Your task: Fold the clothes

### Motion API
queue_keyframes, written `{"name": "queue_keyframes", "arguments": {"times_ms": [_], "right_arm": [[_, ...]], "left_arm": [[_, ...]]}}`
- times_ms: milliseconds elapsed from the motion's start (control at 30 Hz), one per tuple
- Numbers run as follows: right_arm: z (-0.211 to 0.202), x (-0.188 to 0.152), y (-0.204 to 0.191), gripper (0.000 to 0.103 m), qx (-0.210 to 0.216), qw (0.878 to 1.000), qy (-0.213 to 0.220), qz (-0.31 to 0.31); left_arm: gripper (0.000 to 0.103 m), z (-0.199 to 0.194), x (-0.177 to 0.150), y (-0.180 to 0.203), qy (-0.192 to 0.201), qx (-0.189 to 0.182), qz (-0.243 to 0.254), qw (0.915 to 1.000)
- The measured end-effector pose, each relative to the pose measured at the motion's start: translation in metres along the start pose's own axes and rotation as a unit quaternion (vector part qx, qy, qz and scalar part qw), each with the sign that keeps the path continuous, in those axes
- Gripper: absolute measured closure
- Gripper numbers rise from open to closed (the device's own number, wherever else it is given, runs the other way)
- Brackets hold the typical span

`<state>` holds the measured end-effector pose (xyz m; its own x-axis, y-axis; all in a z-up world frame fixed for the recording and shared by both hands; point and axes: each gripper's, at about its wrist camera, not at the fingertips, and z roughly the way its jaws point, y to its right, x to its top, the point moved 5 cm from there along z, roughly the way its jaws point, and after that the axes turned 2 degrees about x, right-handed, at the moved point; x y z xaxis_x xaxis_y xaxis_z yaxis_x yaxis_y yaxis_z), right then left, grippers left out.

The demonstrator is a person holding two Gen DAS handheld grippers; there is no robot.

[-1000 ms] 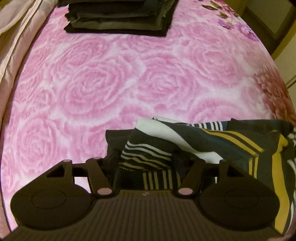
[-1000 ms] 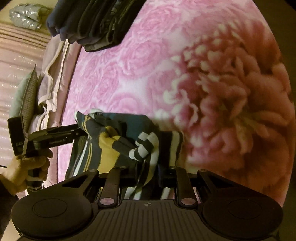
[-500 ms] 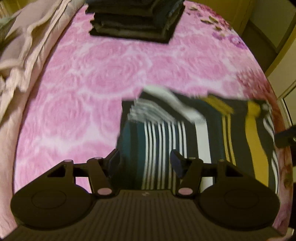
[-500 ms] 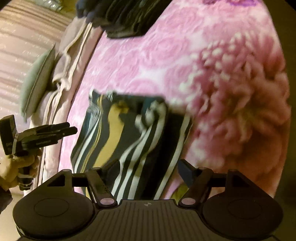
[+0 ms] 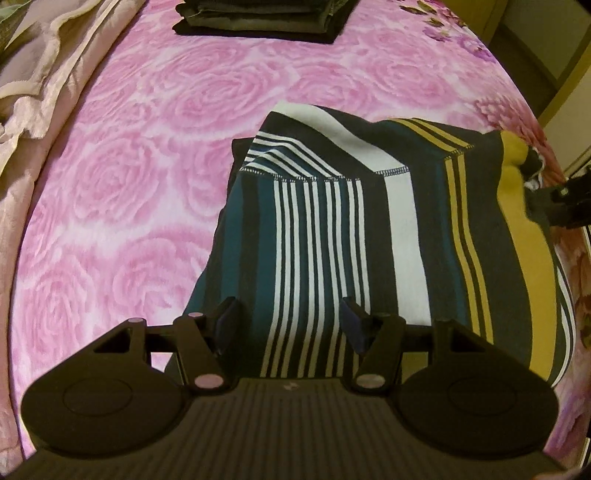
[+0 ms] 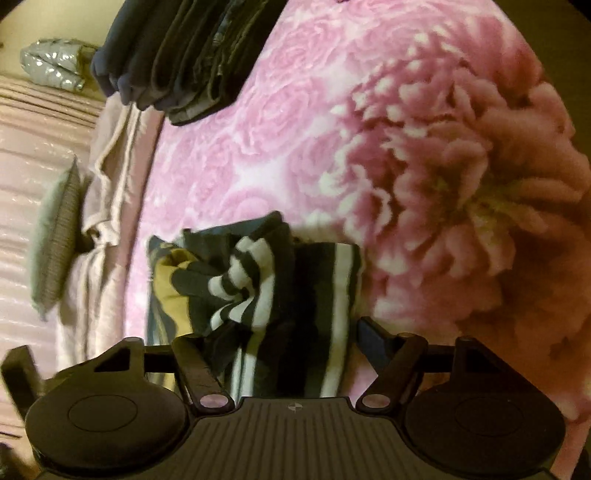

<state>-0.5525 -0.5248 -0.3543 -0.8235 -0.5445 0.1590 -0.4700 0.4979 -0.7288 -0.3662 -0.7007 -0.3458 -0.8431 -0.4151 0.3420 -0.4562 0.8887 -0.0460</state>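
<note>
Bed (image 5: 147, 155): pink rose-print cover.
Striped garment (image 5: 332, 229): flat on the bed, nearer than the dark folded stack (image 5: 266, 18).
Left claw (image 5: 290, 325): open above the garment.
Right claw (image 6: 284, 343): open over its bunched end.

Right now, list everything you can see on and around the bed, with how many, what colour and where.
striped garment: one; dark navy and teal with white and mustard stripes; lying folded on the bedspread, directly below both grippers.
stack of folded clothes: one pile; dark grey and black; at the far end of the bedspread.
bedspread: one; pink rose print; covers the bed.
bunched sheet: one; pale pink; along the left edge.
cushion: one; grey-green; beside the bunched sheet.
silver bundle: one; shiny; far corner.
left gripper: black, jaws open above the garment.
right gripper: black, jaws just opened, pads clear of the garment.
</note>
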Motion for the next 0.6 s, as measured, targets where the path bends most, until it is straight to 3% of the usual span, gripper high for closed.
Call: {"name": "queue_keyframes", "arguments": {"times_ms": [267, 300, 367, 467, 600], "right_arm": [[-0.002, 0.0, -0.007, 0.028, 0.022, 0.999, -0.014, -0.023], [-0.003, -0.001, -0.006, 0.027, 0.026, 0.999, -0.014, -0.021], [-0.007, -0.004, -0.005, 0.007, 0.035, 0.999, -0.014, -0.014], [-0.011, -0.004, -0.006, 0.007, 0.049, 0.999, -0.008, -0.012], [0.002, 0.002, -0.006, 0.007, 0.037, 0.999, 0.0, -0.024]], "left_arm": [[0.047, 0.006, 0.004, -0.001, -0.008, -0.001, 0.013, 0.9999], [0.047, 0.006, 0.004, -0.001, -0.01, -0.002, 0.011, 0.9999], [0.047, 0.007, 0.004, -0.002, -0.012, -0.003, 0.009, 0.9999], [0.047, 0.009, 0.004, -0.002, -0.015, -0.003, 0.006, 0.9999], [0.047, 0.01, 0.004, -0.001, -0.015, -0.002, 0.009, 0.9999]]}}
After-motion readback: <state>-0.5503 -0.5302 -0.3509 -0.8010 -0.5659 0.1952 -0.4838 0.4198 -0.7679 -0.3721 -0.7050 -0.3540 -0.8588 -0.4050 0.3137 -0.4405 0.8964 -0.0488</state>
